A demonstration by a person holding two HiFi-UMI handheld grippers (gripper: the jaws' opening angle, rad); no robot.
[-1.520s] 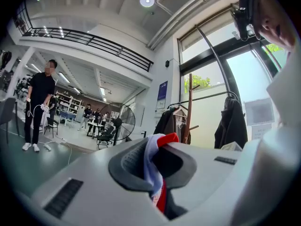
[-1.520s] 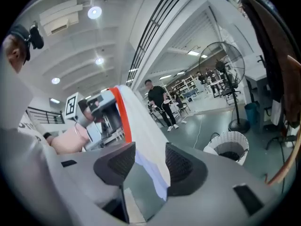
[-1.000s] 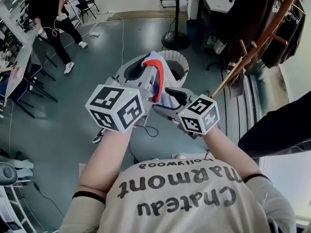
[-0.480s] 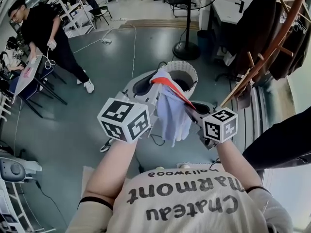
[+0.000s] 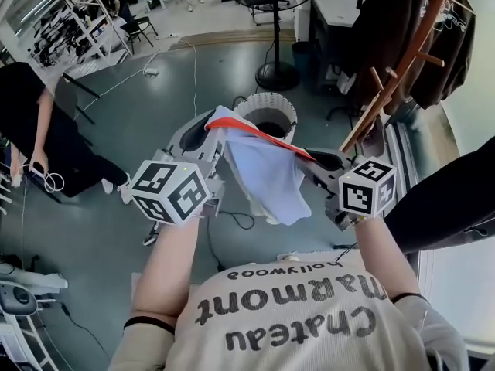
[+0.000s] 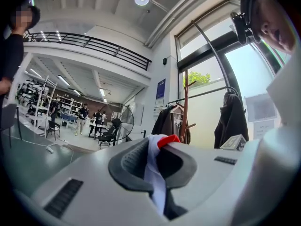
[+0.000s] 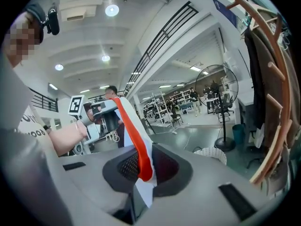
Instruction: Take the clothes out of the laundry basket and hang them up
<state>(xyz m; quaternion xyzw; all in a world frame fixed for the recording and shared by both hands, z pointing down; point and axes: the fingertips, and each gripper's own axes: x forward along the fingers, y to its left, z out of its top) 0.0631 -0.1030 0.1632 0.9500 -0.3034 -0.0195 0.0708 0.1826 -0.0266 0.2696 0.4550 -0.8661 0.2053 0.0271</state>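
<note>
Since a second ago my right gripper (image 5: pixel 313 159) has swung outward and its jaws have just closed on the red-edged garment (image 5: pixel 263 172), left gripper (image 5: pixel 210 127) pinching its other end: stretched between them, out of the laundry basket (image 5: pixel 249 107), not yet on the coat rack (image 5: pixel 390 79).

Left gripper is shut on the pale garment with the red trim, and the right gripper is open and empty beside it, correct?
Not quite: the right gripper is not open and empty. Its jaws have just been closing and now pinch the garment at its red trim, as the right gripper view shows. The left gripper is shut on the garment, as you said.
</note>
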